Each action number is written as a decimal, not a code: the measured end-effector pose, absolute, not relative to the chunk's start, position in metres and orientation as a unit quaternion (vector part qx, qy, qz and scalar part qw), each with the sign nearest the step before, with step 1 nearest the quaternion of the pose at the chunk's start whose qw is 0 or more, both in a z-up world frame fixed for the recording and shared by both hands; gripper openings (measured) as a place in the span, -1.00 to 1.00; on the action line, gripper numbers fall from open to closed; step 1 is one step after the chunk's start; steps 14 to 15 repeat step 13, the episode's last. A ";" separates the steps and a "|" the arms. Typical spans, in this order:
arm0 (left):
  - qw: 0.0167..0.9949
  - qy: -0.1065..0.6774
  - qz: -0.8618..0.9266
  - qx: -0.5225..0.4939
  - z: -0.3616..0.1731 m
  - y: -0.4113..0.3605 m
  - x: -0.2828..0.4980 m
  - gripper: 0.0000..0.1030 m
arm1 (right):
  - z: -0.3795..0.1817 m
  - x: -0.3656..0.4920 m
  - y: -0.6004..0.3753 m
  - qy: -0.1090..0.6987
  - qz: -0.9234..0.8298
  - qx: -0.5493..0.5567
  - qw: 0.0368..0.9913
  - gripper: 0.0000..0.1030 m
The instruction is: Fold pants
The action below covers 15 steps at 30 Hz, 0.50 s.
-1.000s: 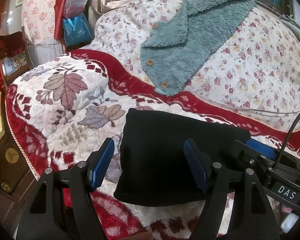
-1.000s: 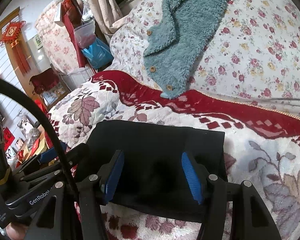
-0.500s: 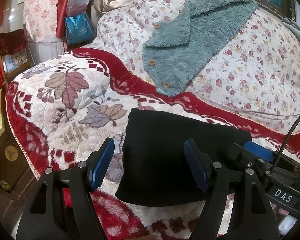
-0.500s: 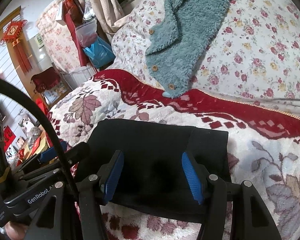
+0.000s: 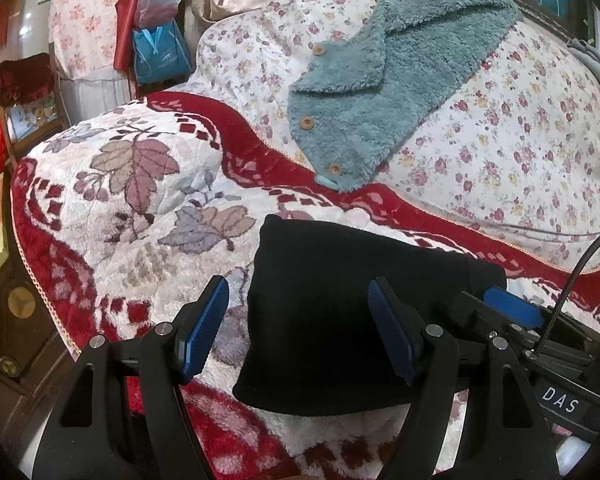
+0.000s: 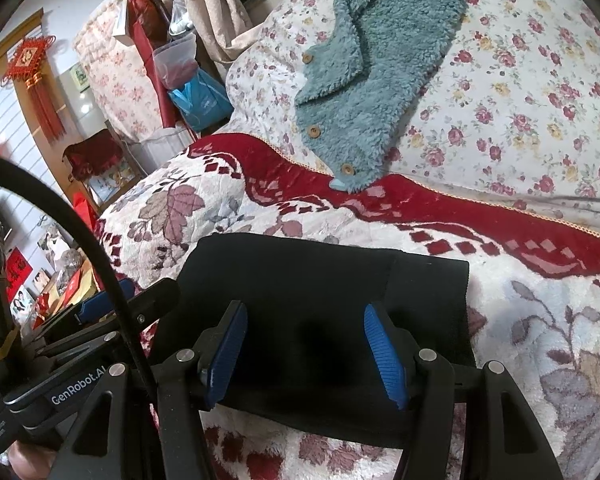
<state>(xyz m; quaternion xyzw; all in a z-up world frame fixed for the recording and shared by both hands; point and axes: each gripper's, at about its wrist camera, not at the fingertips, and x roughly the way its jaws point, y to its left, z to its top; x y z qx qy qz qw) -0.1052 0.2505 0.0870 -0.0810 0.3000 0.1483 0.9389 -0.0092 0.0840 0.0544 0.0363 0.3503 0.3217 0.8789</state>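
Observation:
The black pants (image 5: 332, 312) lie folded into a compact rectangle on the red and white leaf-patterned blanket (image 5: 140, 208), and they show again in the right wrist view (image 6: 324, 288). My left gripper (image 5: 296, 332) hovers open over the pants' left part, its blue pads (image 5: 202, 332) apart with nothing pinched. My right gripper (image 6: 304, 354) is open too, held just above the near edge of the pants, pads (image 6: 384, 360) spread and clear of the cloth. Each gripper's body shows at the edge of the other's view.
A teal fleece garment (image 5: 384, 92) with wooden buttons lies on the floral quilt (image 5: 520, 152) behind the blanket. Left of the bed stand a blue bag (image 5: 160, 56), a red-covered stool (image 5: 24, 80) and wooden furniture (image 5: 16, 308). A black cable (image 6: 80, 248) arcs across the right wrist view.

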 end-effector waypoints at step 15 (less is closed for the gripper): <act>0.942 0.292 0.150 -0.070 0.091 0.244 -0.108 0.42 | 0.053 -0.011 0.080 0.350 0.326 0.047 0.877 0.15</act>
